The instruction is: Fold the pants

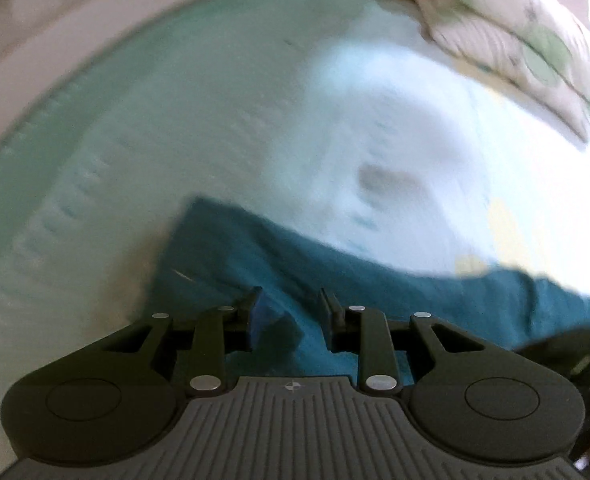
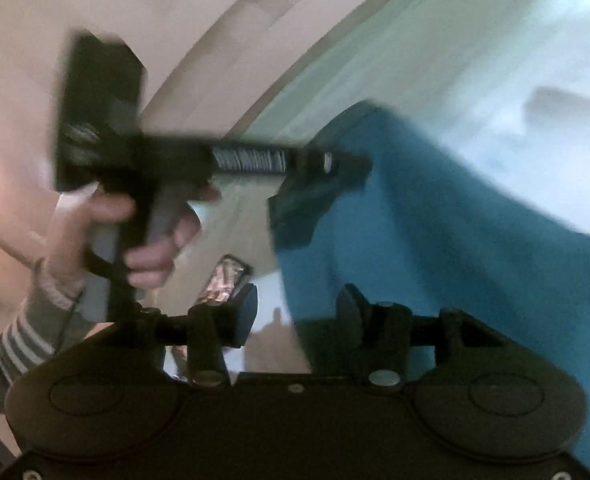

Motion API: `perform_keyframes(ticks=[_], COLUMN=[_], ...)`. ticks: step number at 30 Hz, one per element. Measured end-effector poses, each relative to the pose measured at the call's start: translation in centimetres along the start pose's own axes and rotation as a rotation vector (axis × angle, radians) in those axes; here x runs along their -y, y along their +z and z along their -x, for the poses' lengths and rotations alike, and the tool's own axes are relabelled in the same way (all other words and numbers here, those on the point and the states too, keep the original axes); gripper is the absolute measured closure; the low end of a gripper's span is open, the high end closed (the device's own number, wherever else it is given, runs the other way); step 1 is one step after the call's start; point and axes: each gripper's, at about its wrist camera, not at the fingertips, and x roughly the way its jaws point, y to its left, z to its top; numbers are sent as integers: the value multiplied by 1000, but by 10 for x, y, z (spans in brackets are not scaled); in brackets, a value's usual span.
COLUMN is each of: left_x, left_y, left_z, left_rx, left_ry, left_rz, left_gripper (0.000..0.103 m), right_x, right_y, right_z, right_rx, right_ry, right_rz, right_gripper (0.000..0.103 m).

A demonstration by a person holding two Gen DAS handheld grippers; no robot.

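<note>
While both show teal pants (image 1: pixel 335 280), only the right wrist shows a hand (image 2: pixel 107 236).

Pale mint-green bed (image 1: pixel 183 120), teal pants (image 1: pixel 375 292) across it, floral pillow (image 1: pixel 507 40) at its far corner.

The pants (image 1: pixel 375 292) are cut off at the right edge; the left gripper (image 2: pixel 347 166) (heavily blurred) is smeared.
</note>
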Motion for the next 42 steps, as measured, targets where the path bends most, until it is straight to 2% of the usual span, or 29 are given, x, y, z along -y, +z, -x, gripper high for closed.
perform_keyframes(ticks=[2, 5, 7, 9, 11, 15, 19, 20, 21, 22, 26, 32, 38, 40, 42], left_x=[6, 11, 13, 18, 23, 31, 35, 38, 41, 44, 64, 101, 127, 129, 127], left_y=[-10, -27, -39, -47, -48, -43, -27, -22, -16, -11, 17, 47, 38, 26, 14], left_z=[-11, -27, -27, -24, -23, -23, -14, -12, -8, -5, 3, -18, -51, -60, -67], left_rx=[-36, -97, -62, -39, -40, -68, -70, -61, -53, -45, -2, -15, -141, -199, -255], left_ry=[-12, 10, 25, 47, 72, 105, 94, 94, 96, 99, 64, 5, -31, -15, 10], left_rz=[-34, -83, -111, -143, -162, -175, -160, -161, -165, -169, -179, -197, -267, -302, -329], left_gripper=[75, 75, 75, 74, 74, 75, 75, 75, 75, 75, 75, 75, 75, 75, 75], right_x=[5, 16, 27, 38, 54, 86, 86, 87, 86, 84, 61, 21, 6, 7, 8], right_y=[-8, -22, -31, -35, -33, -25, -29, -32, -33, -38, -55, -80, -102, -101, -97], right_z=[28, 66, 87, 99, 104, 98, 65, 63, 64, 66, 86, 88, 70, 68, 68], right_rx=[62, 181, 280, 350, 368, 288, 198, 192, 189, 199, 271, 240, 173, 175, 183], right_ry=[-87, -290, -428, -526, -572, -507, -403, -380, -364, -361, -324, -346, -382, -381, -373], right_rz=[19, 44, 36, 20, -12, -60, -62, -57, -50, -41, 8, 176, 288, 290, 279], right_gripper=[46, 43, 42, 37, 37, 37, 39, 50, 78, 91, 91, 91, 90, 85, 84])
